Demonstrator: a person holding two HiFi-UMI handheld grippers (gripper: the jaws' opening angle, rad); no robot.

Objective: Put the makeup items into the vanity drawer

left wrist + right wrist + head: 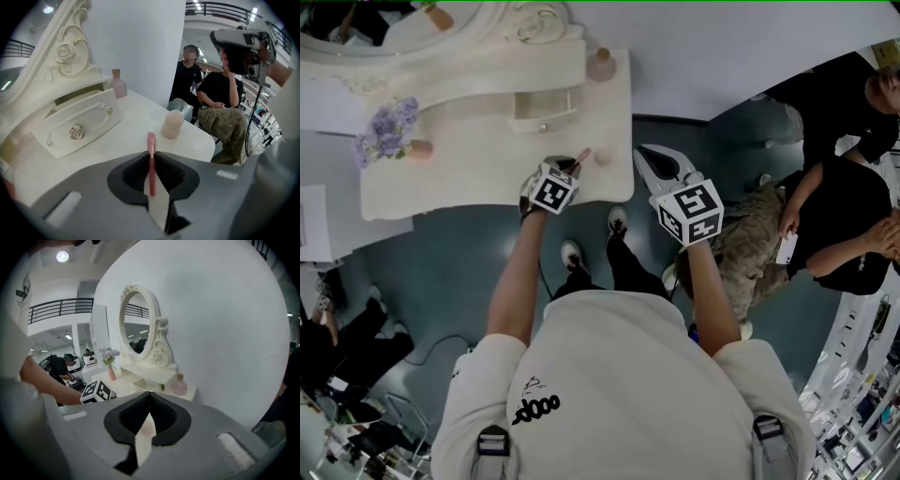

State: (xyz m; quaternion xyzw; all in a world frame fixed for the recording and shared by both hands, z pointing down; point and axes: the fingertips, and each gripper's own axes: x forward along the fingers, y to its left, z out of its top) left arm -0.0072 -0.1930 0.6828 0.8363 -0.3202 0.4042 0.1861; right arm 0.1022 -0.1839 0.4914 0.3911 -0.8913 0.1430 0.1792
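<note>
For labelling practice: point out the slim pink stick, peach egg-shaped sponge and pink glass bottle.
slim pink stick [151, 142], left gripper view, tip.
peach egg-shaped sponge [172, 125], left gripper view, body.
pink glass bottle [119, 88], left gripper view, body.

Even, diffuse overhead light is illuminating all three views. A ceiling lamp is glaring at 11 o'clock in the right gripper view, and a second lamp is glowing at 11 o'clock in the left gripper view. The white tabletop is reading bright and carrying only soft shadows. Both gripper views are showing fisheye bending, with black vignetting filling the corners. The pink makeup stick, close to the lens, is rendering slightly soft.
</note>
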